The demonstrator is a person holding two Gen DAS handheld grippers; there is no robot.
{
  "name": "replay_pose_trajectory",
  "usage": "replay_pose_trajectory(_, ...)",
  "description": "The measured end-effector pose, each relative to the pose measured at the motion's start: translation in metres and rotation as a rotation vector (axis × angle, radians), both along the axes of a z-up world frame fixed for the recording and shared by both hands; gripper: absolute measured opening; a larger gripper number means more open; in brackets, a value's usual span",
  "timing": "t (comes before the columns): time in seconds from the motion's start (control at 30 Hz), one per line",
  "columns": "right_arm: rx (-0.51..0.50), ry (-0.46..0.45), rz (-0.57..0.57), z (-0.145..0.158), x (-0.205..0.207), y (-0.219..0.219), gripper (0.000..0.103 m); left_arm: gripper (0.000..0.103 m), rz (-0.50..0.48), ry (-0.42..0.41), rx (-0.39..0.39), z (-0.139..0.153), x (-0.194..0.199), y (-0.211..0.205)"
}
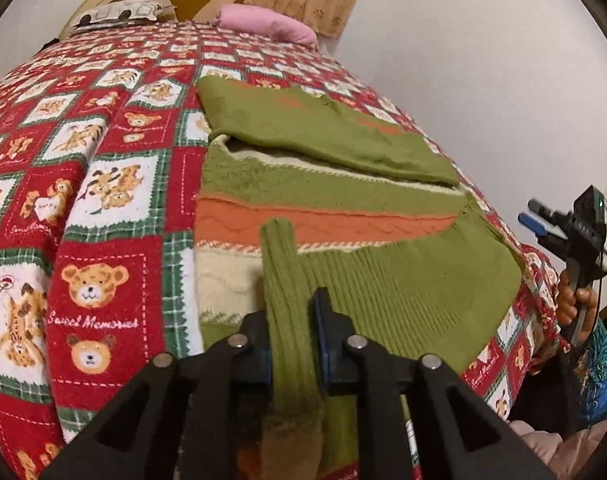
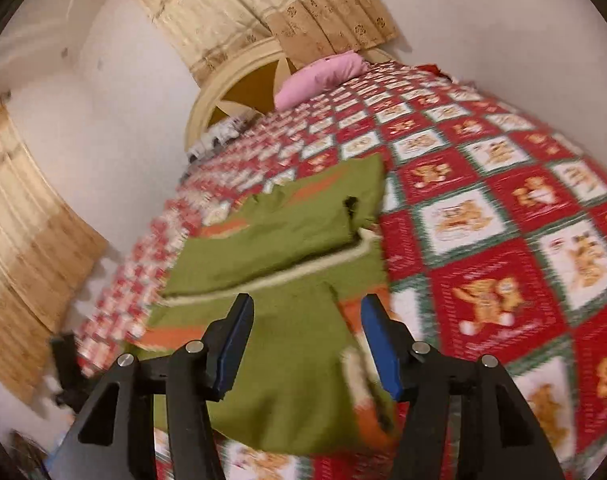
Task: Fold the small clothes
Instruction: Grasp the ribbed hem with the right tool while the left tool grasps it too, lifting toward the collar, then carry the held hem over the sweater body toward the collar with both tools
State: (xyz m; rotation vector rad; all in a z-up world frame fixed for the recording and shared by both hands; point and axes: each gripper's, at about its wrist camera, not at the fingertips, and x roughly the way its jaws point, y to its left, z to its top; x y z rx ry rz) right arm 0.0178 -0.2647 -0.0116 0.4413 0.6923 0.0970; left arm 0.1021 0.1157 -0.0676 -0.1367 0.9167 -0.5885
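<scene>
Blur smears my right wrist view, so the bedspread's (image 2: 503, 240) pictures there are hard to read. My left gripper (image 1: 291, 320) pinches the ribbed green sleeve (image 1: 283, 280) of the sweater (image 1: 343, 196) lying part-folded on the bed; the cuff runs out of frame. My right gripper (image 2: 305, 344) gapes empty above it. Bedspread reads "Sweet Memories."
</scene>
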Motion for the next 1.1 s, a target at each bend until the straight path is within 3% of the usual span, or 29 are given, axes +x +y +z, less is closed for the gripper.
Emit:
replay_pose_trajectory(0.1, -0.096, 0.043, 0.028, -0.005, 0.003, 0.006, 0.057, 0.046, -0.008, 0.004, -0.042, 0.002, 0.001, -0.002)
replay_pose_trajectory(0.33, -0.428, 0.114, 0.154, -0.023, 0.036, 0.049, 0.057, 0.046, 0.012, -0.027, 0.001, -0.001, 0.003, -0.008)
replay_pose_trajectory(0.4, -0.482, 0.142, 0.181, -0.036, 0.053, 0.056, 0.057, 0.046, 0.02, -0.028, 0.0, -0.001, 0.003, -0.007)
replay_pose_trajectory(0.47, -0.485, 0.171, 0.204, -0.046, 0.063, 0.059, 0.057, 0.046, 0.029, -0.03, 0.002, -0.002, 0.002, -0.007)
replay_pose_trajectory(0.53, -0.475, 0.169, 0.22, -0.052, 0.065, 0.062, 0.045, 0.043, 0.036, -0.039, 0.024, -0.002, 0.001, -0.01)
replay_pose_trajectory(0.6, -0.468, 0.156, 0.229, -0.049, 0.058, 0.065, 0.012, 0.024, 0.057, -0.059, 0.077, -0.001, -0.001, -0.014)
replay_pose_trajectory(0.7, -0.473, 0.152, 0.212, -0.042, 0.05, 0.07, 0.011, 0.009, 0.081, -0.052, 0.083, 0.001, 0.0, -0.013)
replay_pose_trajectory(0.83, -0.47, 0.084, 0.18, -0.017, 0.035, 0.072, 0.01, 0.007, 0.107, -0.079, 0.104, 0.014, 0.005, -0.013)
replay_pose_trajectory(0.97, -0.394, -0.007, 0.12, 0.016, 0.03, 0.061, 0.01, 0.007, 0.115, -0.101, 0.066, 0.033, 0.015, -0.013)
replay_pose_trajectory(1.1, -0.412, -0.057, 0.068, 0.032, 0.034, 0.062, 0.01, 0.007, 0.153, -0.12, 0.037, 0.049, 0.033, -0.011)
